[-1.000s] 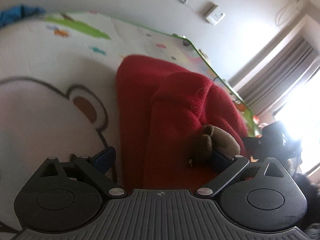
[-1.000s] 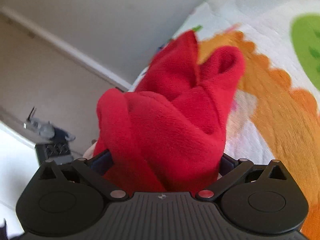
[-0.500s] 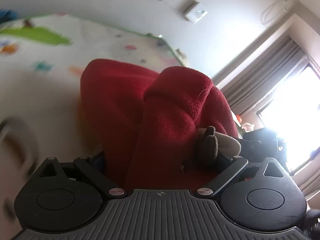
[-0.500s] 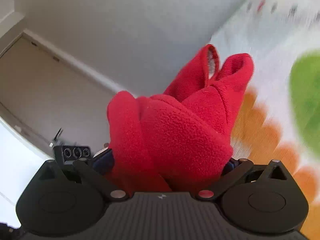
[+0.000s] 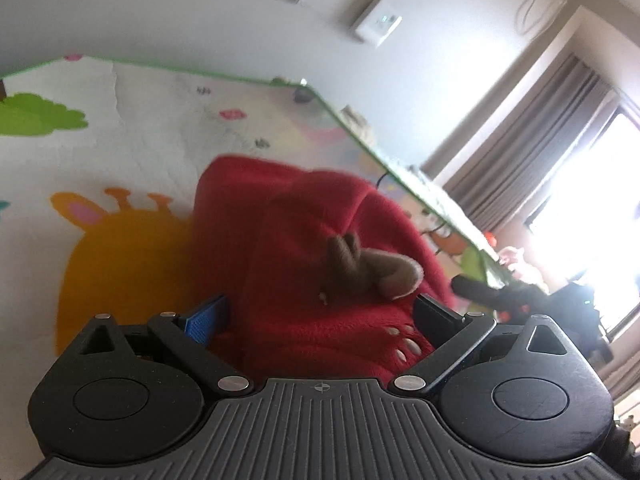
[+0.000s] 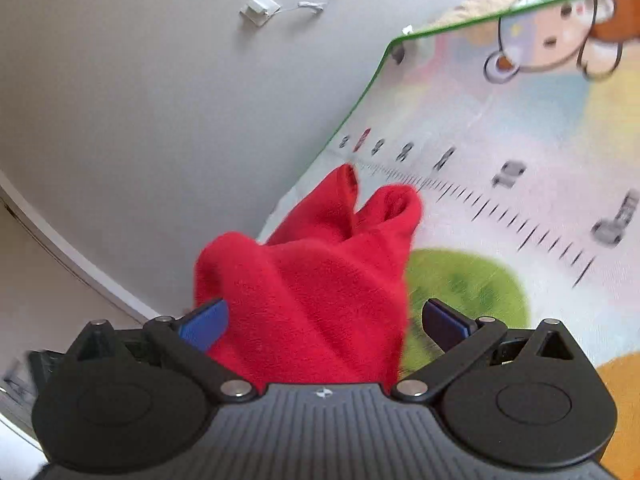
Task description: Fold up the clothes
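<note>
Left gripper [image 5: 320, 316] sits low over the mat [image 5: 140, 128], fingers spread wide, and the red fleece [image 5: 304, 240] bulges up between them. The blue pad [image 5: 208, 318] on the left finger stands clear of the cloth on its outer side; the right finger [image 5: 436, 314] is pressed against the fleece. Whether the cloth is actually pinched, I cannot tell. On the fleece there's a brown plush patch [image 5: 368, 268] with a pale edge, just right of centre, and a few pale dots stitched near the right finger. The garment lies bunched on the mat, beside an orange giraffe print [image 5: 120, 248] on the left. Far off, a white wall box [image 5: 378, 24] and grey curtains [image 5: 532, 140] by a bright window on the right.

Over to the right gripper [image 6: 324, 324]: fingers wide here too, both blue pads showing, and the fleece [image 6: 320, 280] rises in a heap between them, two folded ends pointing to the far side. It fills most of the gap but a sliver of mat [image 6: 520, 140] shows beside the right pad. Ruler marks and numbers run across the mat beyond, blurred.
</note>
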Motion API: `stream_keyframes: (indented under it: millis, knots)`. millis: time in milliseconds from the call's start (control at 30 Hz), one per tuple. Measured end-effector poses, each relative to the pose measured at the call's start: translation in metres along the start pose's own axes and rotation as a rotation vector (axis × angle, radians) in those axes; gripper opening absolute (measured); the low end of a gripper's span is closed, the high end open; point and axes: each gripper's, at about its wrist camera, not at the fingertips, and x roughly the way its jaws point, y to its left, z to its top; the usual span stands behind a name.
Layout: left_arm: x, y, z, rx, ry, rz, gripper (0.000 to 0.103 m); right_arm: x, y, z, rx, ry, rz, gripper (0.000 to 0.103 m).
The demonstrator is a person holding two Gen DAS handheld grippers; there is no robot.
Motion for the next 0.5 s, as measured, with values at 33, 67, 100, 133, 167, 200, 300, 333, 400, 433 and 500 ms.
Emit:
stream_keyframes:
  millis: [33,67,100,133,167,200,300,333,400,433,500]
  knots:
    - [0.003,-0.002,0.003,-0.002,-0.009,-0.02,0.1,0.003,0.003,-0.004,0.006,0.014,0.027,0.103]
    - [-0.002,-0.007,0.005,0.004,-0.024,-0.055,0.1,0.014,0.016,-0.004,-0.013,0.03,0.044,0.103]
    - [-0.01,-0.013,0.006,0.012,-0.039,-0.095,0.1,0.018,0.029,-0.004,-0.059,0.031,0.033,0.103]
    - [-0.017,-0.018,0.007,0.021,-0.054,-0.135,0.1,0.021,0.042,-0.004,-0.129,0.031,0.035,0.103]
    - [-0.026,-0.023,0.007,0.036,-0.068,-0.154,0.1,0.025,0.056,-0.003,-0.199,0.032,0.037,0.103]
    - [-0.035,-0.027,0.008,0.055,-0.081,-0.168,0.1,0.028,0.069,-0.003,-0.269,0.032,0.039,0.103]
    - [-0.057,-0.029,0.001,0.11,-0.112,-0.13,0.1,0.045,0.103,-0.01,-0.529,0.067,-0.017,0.103]
    - [-0.06,-0.028,-0.003,0.12,-0.116,-0.091,0.1,0.055,0.108,-0.018,-0.627,0.093,-0.084,0.103]
    - [-0.056,-0.018,-0.013,0.12,-0.09,0.02,0.1,0.074,0.114,-0.033,-0.776,0.135,-0.2,0.103]
    - [-0.052,-0.013,-0.017,0.118,-0.07,0.074,0.1,0.072,0.114,-0.035,-0.777,0.133,-0.204,0.103]
    - [-0.043,-0.005,-0.024,0.124,-0.031,0.19,0.1,0.068,0.114,-0.037,-0.775,0.13,-0.211,0.103]
